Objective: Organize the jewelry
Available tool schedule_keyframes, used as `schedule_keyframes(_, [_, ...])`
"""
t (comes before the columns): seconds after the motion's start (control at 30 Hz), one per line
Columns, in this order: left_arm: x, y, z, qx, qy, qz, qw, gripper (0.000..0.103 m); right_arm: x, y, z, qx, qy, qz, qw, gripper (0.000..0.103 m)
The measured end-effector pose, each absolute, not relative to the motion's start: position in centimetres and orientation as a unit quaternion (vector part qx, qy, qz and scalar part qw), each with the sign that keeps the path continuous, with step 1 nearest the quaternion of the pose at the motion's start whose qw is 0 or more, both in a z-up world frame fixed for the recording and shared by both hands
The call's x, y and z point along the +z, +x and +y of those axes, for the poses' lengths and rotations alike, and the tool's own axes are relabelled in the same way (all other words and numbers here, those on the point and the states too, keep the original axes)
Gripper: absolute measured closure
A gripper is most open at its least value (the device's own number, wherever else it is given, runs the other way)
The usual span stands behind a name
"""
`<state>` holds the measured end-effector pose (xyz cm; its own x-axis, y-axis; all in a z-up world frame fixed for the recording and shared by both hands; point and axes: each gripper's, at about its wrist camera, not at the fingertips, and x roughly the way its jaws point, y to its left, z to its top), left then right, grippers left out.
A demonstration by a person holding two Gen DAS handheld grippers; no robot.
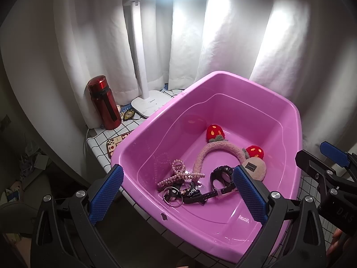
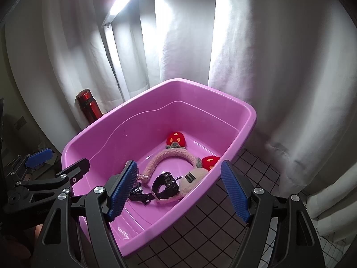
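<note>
A pink plastic tub [image 1: 178, 120] [image 2: 133, 129] stands on a checked tablecloth. On its floor lie a fluffy pink headband [image 1: 200, 158] [image 2: 154, 158] with two red knitted ornaments, a black wristwatch [image 1: 221, 174] [image 2: 166, 184], a pearl hair claw [image 1: 180, 174], a key ring [image 1: 170, 197] and a black strap tag [image 1: 191, 193]. My left gripper [image 1: 178, 167] [image 2: 62, 159] hovers open over the tub's near left rim, above the claw and the watch. My right gripper [image 2: 178, 162] [image 1: 316, 156] is open over the tub's near right rim. Neither holds anything.
A red metal bottle [image 1: 103, 102] [image 2: 88, 107] and a white desk lamp base [image 1: 149, 105] stand behind the tub against a white curtain. A small patterned wooden piece [image 1: 116, 144] lies by the table's left edge. Checked cloth [image 2: 212, 223] lies right of the tub.
</note>
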<state>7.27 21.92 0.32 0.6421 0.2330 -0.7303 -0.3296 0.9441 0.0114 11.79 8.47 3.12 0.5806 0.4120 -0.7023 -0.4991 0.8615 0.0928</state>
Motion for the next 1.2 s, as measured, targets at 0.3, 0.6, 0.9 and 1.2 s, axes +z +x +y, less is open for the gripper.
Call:
schedule_keyframes(0.3, [0.3, 7.29, 21.96, 0.155, -0.061, 0.394, 0.904, 0.006, 2.92, 11.79, 8.38, 0.257, -0.057, 0.382, 0.886, 0.029])
schedule_keyframes(0.6, [0.14, 7.22, 22.11, 0.156, -0.065, 0.398, 0.902, 0.006, 2.72, 11.66, 8.38, 0.256, -0.057, 0.386, 0.884, 0.029])
schedule_keyframes(0.9, [0.17, 7.17, 22.11, 0.154, -0.067, 0.399, 0.902, 0.006, 2.76, 11.72, 8.36, 0.256, -0.057, 0.386, 0.885, 0.029])
schedule_keyframes(1.2, [0.39, 7.0, 22.04, 0.151, -0.07, 0.395, 0.904, 0.006, 2.83, 11.66, 8.36, 0.257, -0.057, 0.385, 0.884, 0.029])
